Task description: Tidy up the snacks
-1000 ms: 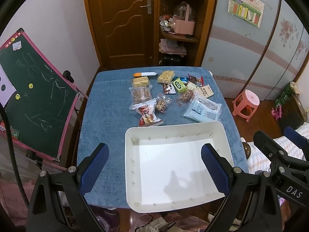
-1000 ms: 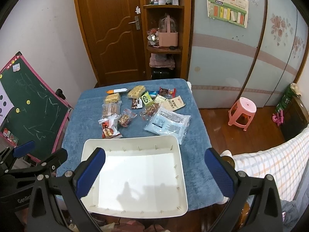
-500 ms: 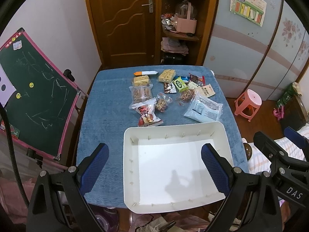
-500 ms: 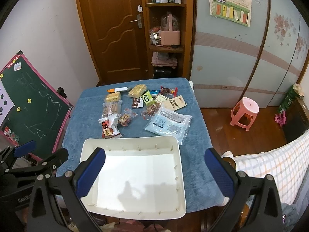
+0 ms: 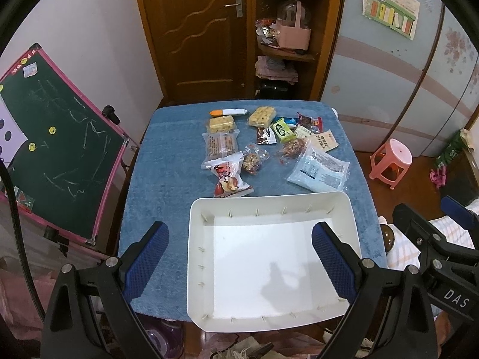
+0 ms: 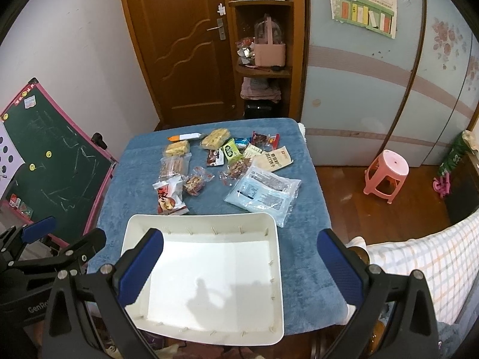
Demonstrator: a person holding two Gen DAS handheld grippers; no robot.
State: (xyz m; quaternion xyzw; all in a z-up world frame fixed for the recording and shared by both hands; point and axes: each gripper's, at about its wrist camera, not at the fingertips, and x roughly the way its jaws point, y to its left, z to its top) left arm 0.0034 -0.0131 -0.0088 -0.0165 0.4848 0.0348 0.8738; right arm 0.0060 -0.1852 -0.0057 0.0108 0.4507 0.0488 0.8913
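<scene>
An empty white tray (image 5: 269,202) (image 6: 197,220) sits at the near edge of a table with a blue cloth (image 5: 167,167) (image 6: 302,209). Several snack packets lie beyond it: a red-and-white bag (image 5: 229,176) (image 6: 169,196), a large pale blue pouch (image 5: 318,170) (image 6: 263,193), a green packet (image 5: 281,128) (image 6: 231,152), yellow bars (image 5: 221,124) (image 6: 178,148). My left gripper (image 5: 239,263) hovers open high above the tray, holding nothing. My right gripper (image 6: 239,269) is open too, above the tray's right part, empty. Each gripper shows at the edge of the other's view.
A green chalkboard with a pink frame (image 5: 51,149) (image 6: 51,167) leans at the table's left. A pink stool (image 5: 390,161) (image 6: 386,175) stands on the floor to the right. A wooden door and a shelf unit (image 5: 281,30) are behind the table. A checked bedcover (image 6: 425,263) lies at right.
Both views have drifted slightly; the tray and snacks sit a little differently in frame. Nothing on the table has moved, and both grippers stay open.
</scene>
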